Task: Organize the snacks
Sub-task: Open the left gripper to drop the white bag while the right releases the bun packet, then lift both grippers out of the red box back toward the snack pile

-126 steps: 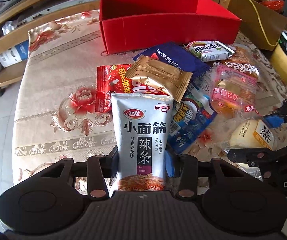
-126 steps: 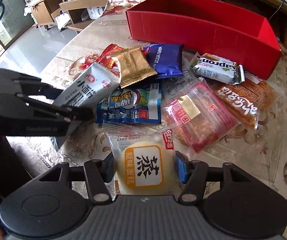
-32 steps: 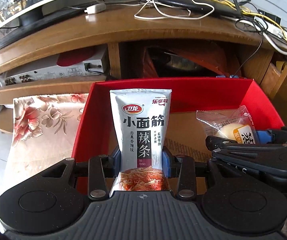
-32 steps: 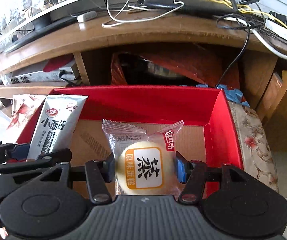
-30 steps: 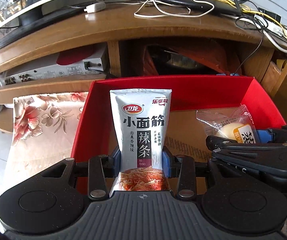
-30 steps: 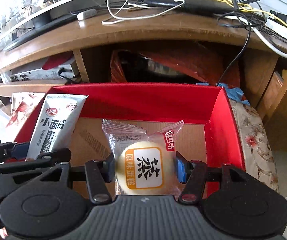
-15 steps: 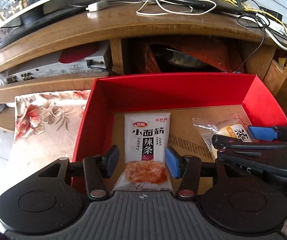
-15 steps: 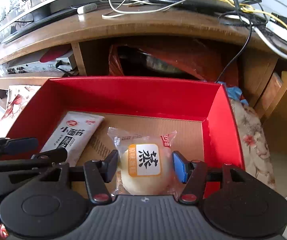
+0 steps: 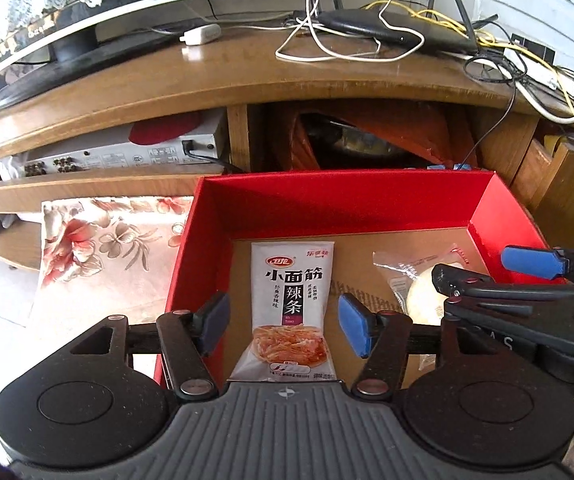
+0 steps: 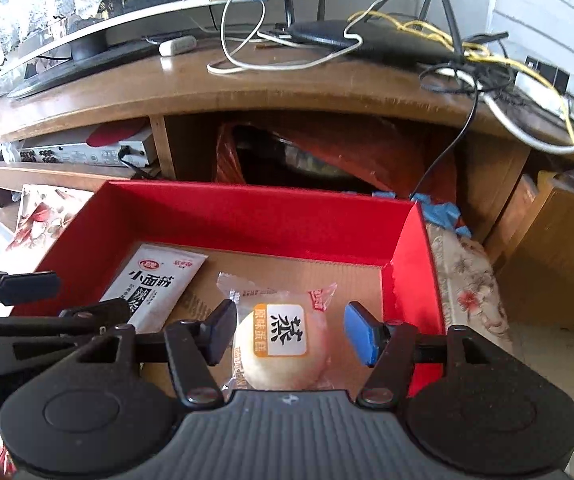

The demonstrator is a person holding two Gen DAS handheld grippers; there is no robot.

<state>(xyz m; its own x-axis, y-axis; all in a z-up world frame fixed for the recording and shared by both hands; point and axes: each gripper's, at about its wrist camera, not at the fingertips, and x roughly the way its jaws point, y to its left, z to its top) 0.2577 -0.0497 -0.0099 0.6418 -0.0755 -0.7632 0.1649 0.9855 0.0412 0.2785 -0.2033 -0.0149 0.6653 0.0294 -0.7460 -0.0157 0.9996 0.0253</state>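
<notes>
A red box (image 9: 339,200) (image 10: 247,216) with a brown cardboard floor stands on the floral tablecloth. A white spicy-strip snack packet (image 9: 292,308) (image 10: 155,288) lies flat on the box floor. My left gripper (image 9: 285,322) hovers over it, jaws opening, pads clear of the packet on both sides. A wrapped steamed cake (image 10: 283,344) (image 9: 419,292) lies to the right of the packet on the same floor. My right gripper (image 10: 291,334) hangs above the cake, jaws opening, with its pads off the wrapper.
Behind the box stands a wooden TV cabinet (image 9: 247,84) with cables and a black router (image 9: 391,28) on top. A silver media player (image 9: 127,152) sits on its shelf. The floral tablecloth (image 9: 107,236) shows left of the box, and a brown cardboard box (image 10: 559,248) stands at the right.
Both grippers let go: the snack packet and the steamed cake dropped from upright between the pads to flat on the box floor. Both sets of jaws widened, and the right gripper rose slightly.
</notes>
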